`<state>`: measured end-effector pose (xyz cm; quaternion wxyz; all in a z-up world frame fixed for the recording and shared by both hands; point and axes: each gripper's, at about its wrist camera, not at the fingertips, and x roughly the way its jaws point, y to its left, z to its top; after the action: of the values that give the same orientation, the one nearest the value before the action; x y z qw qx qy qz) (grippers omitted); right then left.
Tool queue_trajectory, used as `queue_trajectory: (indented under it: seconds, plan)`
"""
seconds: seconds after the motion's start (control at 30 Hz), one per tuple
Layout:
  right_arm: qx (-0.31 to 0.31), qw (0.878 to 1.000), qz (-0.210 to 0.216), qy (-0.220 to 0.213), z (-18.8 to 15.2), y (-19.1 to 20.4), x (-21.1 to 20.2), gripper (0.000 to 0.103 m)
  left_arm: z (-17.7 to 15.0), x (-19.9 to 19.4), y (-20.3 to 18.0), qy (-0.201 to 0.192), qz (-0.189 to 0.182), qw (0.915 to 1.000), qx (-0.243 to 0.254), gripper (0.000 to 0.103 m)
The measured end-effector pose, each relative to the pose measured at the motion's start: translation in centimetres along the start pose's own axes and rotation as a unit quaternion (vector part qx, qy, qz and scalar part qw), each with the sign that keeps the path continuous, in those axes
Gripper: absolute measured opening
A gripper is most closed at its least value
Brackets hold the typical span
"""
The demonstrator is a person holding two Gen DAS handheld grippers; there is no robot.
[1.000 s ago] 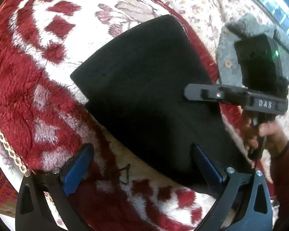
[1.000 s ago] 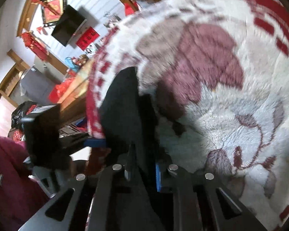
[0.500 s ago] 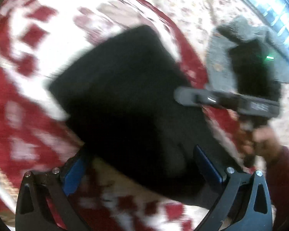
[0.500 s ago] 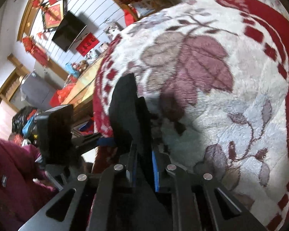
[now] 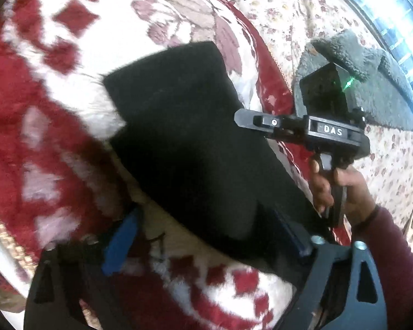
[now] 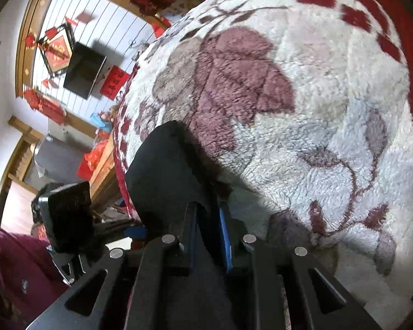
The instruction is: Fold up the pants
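On fleece blanket [image 6: 303, 115], black pants [image 5: 195, 148] (folded), grey cushion [image 5: 371, 82] beyond

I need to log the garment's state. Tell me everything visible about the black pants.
The black pants look like plain, matte soft cloth, folded into a compact, flat-edged bundle on the red-and-white plush blanket. The right claw is shut on one edge; the open left claw straddles the near end. No seams or pockets can be made out.
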<state>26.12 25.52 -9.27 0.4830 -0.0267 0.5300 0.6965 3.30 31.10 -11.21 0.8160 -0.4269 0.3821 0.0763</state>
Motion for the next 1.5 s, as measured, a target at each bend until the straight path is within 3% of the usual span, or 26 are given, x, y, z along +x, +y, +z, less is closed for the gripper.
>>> queue_trajectory:
  seconds: [0.1, 0.23, 0.3, 0.37, 0.47, 0.57, 0.8, 0.97, 1.2, 1.5]
  plan:
    - [-0.003, 1.0, 0.001, 0.001, -0.3, 0.0, -0.2, 0.019, 0.5, 1.0, -1.2, -0.008, 0.012, 0.9997, 0.019, 0.103]
    - [-0.011, 1.0, -0.003, -0.003, -0.4, 0.1, -0.4, 0.019, 1.4, 1.3, -0.8, -0.014, -0.025, 0.9996, 0.008, 0.102]
    - [-0.014, 1.0, -0.002, -0.003, -0.3, 0.2, 0.1, 0.019, 1.3, 1.2, -0.8, -0.018, -0.014, 0.9996, 0.017, 0.084]
    - [-0.027, 1.0, -0.014, -0.001, -0.3, 0.5, 0.9, 0.019, 1.4, 1.4, -0.5, -0.015, 0.008, 0.9997, 0.02, 0.037]
    - [-0.047, 0.998, -0.031, 0.0, -0.6, 1.4, 1.3, 0.016, 1.9, 1.6, 0.4, -0.001, -0.024, 0.9997, 0.002, 0.027]
    - [-0.056, 0.998, -0.04, -0.003, -0.7, 2.5, 0.3, 0.014, 1.8, 0.4, -1.5, -0.017, -0.021, 0.9988, 0.04, 0.017]
    - [-0.084, 0.993, -0.07, -0.037, -0.9, 7.6, -5.6, 0.014, 1.8, -3.8, -7.2, -0.061, -0.045, 0.9904, 0.116, 0.017]
    - [-0.081, 0.989, -0.098, -0.073, -3.7, 10.9, -11.2, 0.015, 0.2, -5.7, -13.0, -0.075, -0.074, 0.9761, 0.19, 0.017]
    - [-0.036, 0.98, -0.141, -0.137, -11.8, 13.1, -19.6, 0.016, -4.2, -5.9, -20.6, -0.056, -0.105, 0.9526, 0.28, 0.017]
    - [0.071, 0.959, -0.159, -0.223, -25.3, 11.3, -26.1, 0.018, -13.2, -2.8, -28.6, 0.001, -0.125, 0.9263, 0.355, 0.017]
